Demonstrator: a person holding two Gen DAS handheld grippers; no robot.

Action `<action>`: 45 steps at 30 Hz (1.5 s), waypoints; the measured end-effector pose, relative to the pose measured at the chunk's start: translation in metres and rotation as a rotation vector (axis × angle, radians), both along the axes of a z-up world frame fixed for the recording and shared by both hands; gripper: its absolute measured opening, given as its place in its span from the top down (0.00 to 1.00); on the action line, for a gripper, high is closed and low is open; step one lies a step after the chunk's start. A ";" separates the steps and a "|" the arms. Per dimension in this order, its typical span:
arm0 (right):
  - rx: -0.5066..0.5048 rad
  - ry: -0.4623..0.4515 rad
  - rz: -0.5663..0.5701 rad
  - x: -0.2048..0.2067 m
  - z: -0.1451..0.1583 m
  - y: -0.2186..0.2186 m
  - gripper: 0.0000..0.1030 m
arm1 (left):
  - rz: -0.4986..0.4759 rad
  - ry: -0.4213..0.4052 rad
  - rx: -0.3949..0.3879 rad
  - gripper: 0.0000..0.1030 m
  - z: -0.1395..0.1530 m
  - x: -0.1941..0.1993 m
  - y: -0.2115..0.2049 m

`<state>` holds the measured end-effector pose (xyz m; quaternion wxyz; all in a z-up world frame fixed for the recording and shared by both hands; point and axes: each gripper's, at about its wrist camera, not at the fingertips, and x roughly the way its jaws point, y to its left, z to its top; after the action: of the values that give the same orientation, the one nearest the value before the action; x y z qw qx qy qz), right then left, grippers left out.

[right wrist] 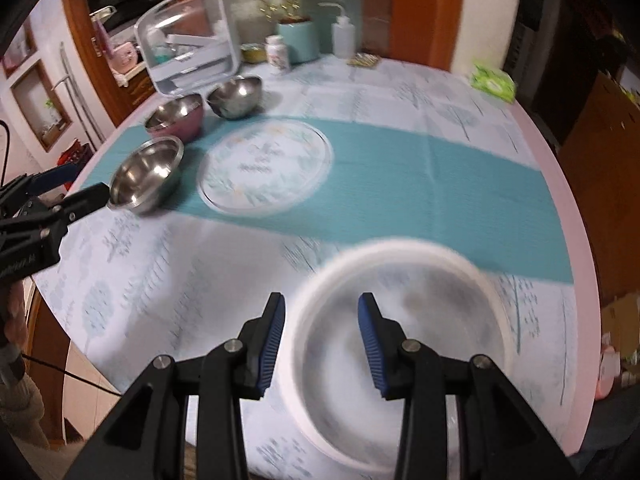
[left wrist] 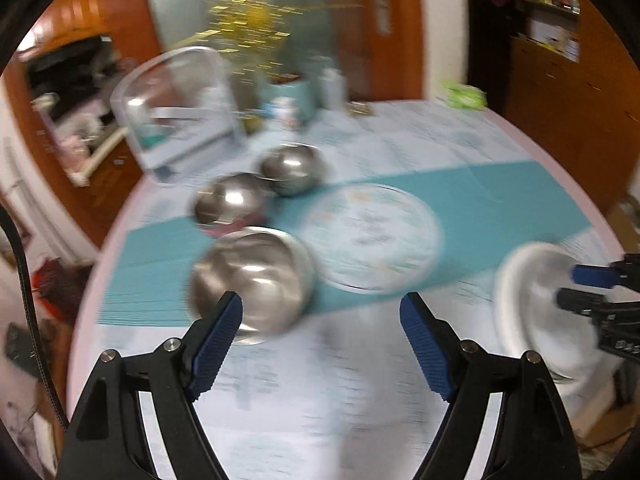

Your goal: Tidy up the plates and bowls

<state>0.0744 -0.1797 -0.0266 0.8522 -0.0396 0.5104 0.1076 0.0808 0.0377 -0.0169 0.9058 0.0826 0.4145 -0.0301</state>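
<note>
From the left wrist, the left gripper [left wrist: 321,316] stood wide with nothing between its pads, just short of the nearest steel bowl [left wrist: 250,280], which sat left of the patterned plate [left wrist: 370,236] — probably the next pick.

From the right wrist, the right gripper [right wrist: 322,320] was narrower, straddling the near rim of the white bowl [right wrist: 400,344] in front of that plate — whether it gripped, I could not tell.

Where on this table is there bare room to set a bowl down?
Free: the teal runner right of the glass plate, and cloth behind it toward the green packet. Crowded: the left, where three metal bowls cluster before the clear container.
</note>
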 end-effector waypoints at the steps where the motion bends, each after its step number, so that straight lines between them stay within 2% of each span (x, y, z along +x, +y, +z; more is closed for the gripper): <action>1: 0.004 -0.011 0.008 0.006 0.005 0.009 0.63 | 0.028 -0.012 0.015 0.22 0.004 0.004 0.011; 6: 0.019 -0.067 0.037 0.033 0.024 0.048 0.63 | 0.133 -0.029 0.044 0.22 0.014 0.017 0.071; 12: 0.090 -0.063 0.051 0.070 0.027 0.095 0.63 | 0.213 0.038 -0.013 0.22 0.001 0.041 0.131; 16: 0.152 -0.001 0.045 0.098 0.008 0.124 0.63 | 0.217 0.120 -0.101 0.22 -0.022 0.061 0.160; 18: 0.166 0.037 0.045 0.111 -0.005 0.136 0.63 | 0.227 0.162 -0.121 0.22 -0.036 0.071 0.166; 25: 0.159 0.149 0.045 0.146 -0.057 0.176 0.63 | 0.235 0.268 -0.240 0.22 -0.080 0.098 0.181; 29: 0.153 0.200 0.046 0.158 -0.081 0.185 0.63 | 0.242 0.303 -0.267 0.23 -0.099 0.108 0.182; 32: 0.188 0.221 0.043 0.161 -0.088 0.185 0.63 | 0.232 0.318 -0.282 0.33 -0.108 0.113 0.179; 34: 0.200 0.222 0.045 0.161 -0.089 0.184 0.63 | 0.221 0.341 -0.297 0.51 -0.115 0.116 0.176; 35: 0.210 0.224 0.047 0.162 -0.089 0.184 0.66 | 0.218 0.357 -0.313 0.57 -0.120 0.117 0.174; 37: 0.258 0.234 0.064 0.162 -0.089 0.183 0.77 | 0.219 0.378 -0.342 0.77 -0.127 0.120 0.174; 38: 0.273 0.242 0.072 0.161 -0.088 0.183 0.89 | 0.232 0.385 -0.348 0.81 -0.130 0.120 0.173; 39: 0.264 0.238 0.068 0.161 -0.088 0.183 0.90 | 0.247 0.383 -0.348 0.86 -0.132 0.119 0.173; 41: 0.237 0.227 0.064 0.159 -0.086 0.184 0.90 | 0.257 0.380 -0.361 0.88 -0.132 0.115 0.171; 45: 0.253 0.245 0.039 0.153 -0.081 0.173 0.90 | 0.244 0.378 -0.371 0.88 -0.123 0.100 0.163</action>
<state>0.2272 -0.0071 -0.1073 0.7794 0.0715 0.5921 0.1917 0.1807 0.2003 -0.1397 0.8091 -0.1420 0.5701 -0.0110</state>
